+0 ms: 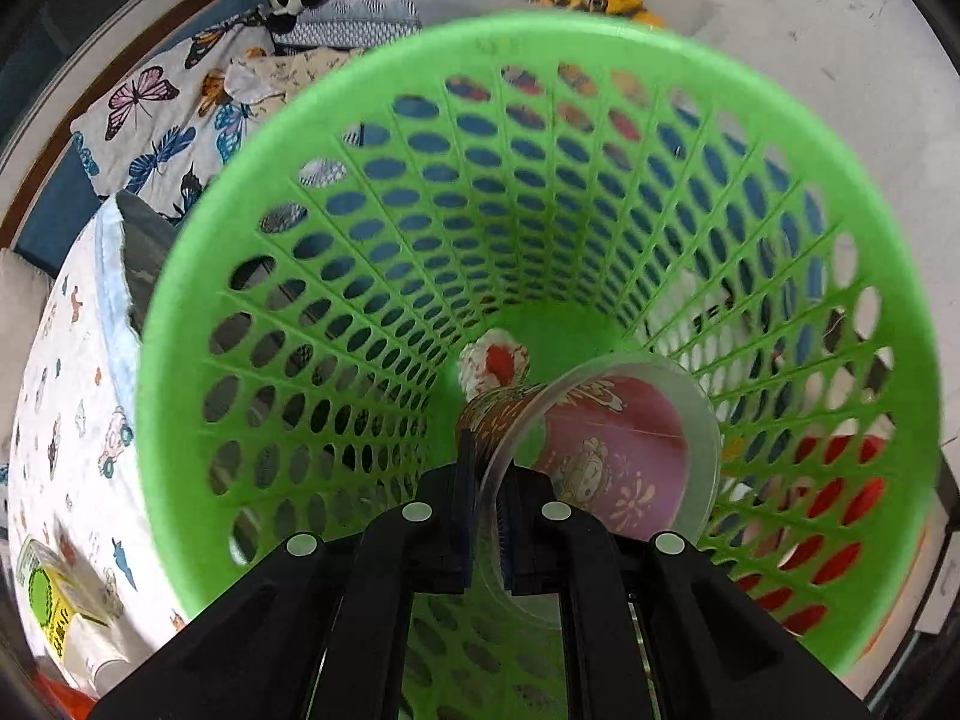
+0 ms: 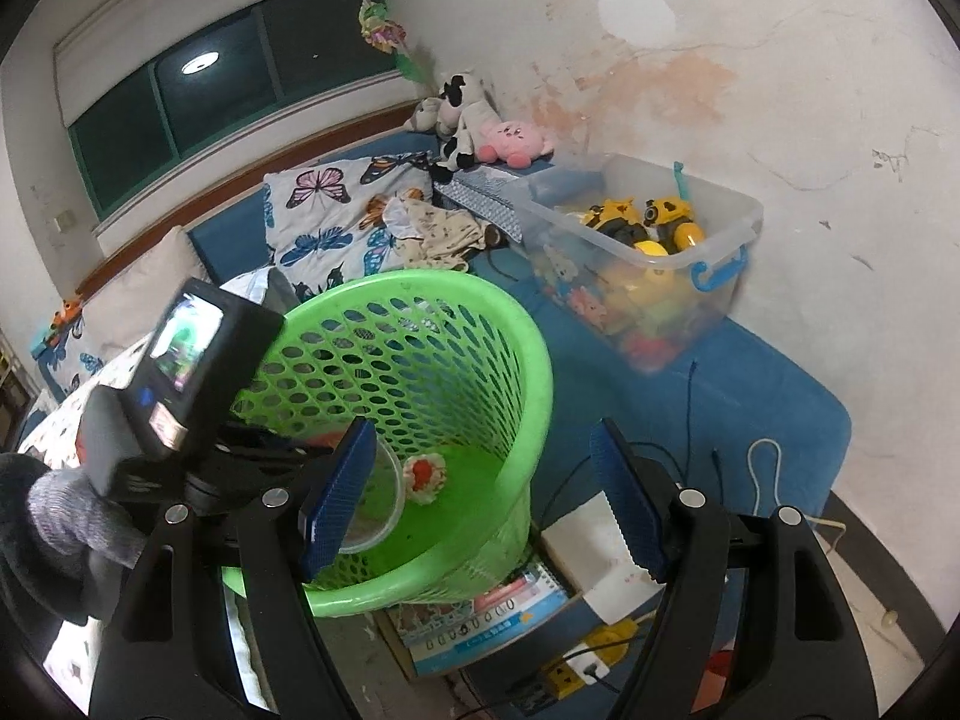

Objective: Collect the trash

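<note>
A green perforated trash basket point(image 1: 300, 138) fills the left wrist view and stands by the bed in the right wrist view point(image 2: 528, 360). My left gripper point(image 1: 487, 516) reaches into its mouth, shut on the rim of a clear plastic cup point(image 1: 624, 450) with a red printed wrap. A crumpled white and red wrapper point(image 1: 495, 363) lies on the basket's bottom, and shows in the right wrist view point(image 2: 423, 474) beside the cup point(image 2: 384, 498). My right gripper point(image 2: 480, 498) is open and empty, just above the basket's near right rim.
A bed with a blue sheet point(image 2: 750, 372) holds a butterfly pillow point(image 2: 336, 222), plush toys point(image 2: 480, 126) and a clear toy bin point(image 2: 654, 240). Books point(image 2: 480, 618) and a yellow power strip point(image 2: 594, 660) lie beside the basket. A yellow box point(image 1: 54, 594) lies on the patterned bedding.
</note>
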Available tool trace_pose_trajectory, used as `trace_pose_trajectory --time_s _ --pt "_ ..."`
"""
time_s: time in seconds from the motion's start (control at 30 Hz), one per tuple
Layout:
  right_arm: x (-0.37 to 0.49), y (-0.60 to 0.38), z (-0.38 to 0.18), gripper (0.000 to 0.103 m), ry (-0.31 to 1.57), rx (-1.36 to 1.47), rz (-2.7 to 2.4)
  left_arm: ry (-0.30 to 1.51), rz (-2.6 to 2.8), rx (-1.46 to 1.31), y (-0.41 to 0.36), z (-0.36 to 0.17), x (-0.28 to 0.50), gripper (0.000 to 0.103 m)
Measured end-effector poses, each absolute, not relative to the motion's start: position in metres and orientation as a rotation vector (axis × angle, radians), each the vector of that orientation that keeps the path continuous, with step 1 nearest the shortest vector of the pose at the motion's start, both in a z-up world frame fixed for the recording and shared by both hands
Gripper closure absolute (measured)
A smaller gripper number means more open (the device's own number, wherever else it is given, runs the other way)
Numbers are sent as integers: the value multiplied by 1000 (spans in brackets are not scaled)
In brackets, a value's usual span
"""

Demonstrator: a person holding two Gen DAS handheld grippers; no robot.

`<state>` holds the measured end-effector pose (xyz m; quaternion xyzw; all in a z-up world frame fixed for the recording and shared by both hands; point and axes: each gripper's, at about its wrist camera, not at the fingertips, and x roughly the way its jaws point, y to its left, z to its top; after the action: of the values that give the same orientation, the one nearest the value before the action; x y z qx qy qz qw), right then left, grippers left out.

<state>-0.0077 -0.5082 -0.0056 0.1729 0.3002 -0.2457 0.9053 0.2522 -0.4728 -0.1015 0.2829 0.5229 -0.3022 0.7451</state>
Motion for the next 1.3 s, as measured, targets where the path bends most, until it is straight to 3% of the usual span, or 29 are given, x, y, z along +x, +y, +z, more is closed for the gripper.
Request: trace_pose_trajectory --time_s 0.2,0.33,0.7,1.3 --pt "-11 -511 -9 29 621 375 -516 1169 -644 652 -476 -110 253 91" --pt "-12 -511 -11 29 627 382 -520 1149 -639 650 -477 -106 254 62" --pt "-15 -493 1 29 621 367 -506 1066 -646 539 -451 -65 248 62" --pt "1 -383 -2 29 711 346 -255 844 -557 256 -265 47 192 52"
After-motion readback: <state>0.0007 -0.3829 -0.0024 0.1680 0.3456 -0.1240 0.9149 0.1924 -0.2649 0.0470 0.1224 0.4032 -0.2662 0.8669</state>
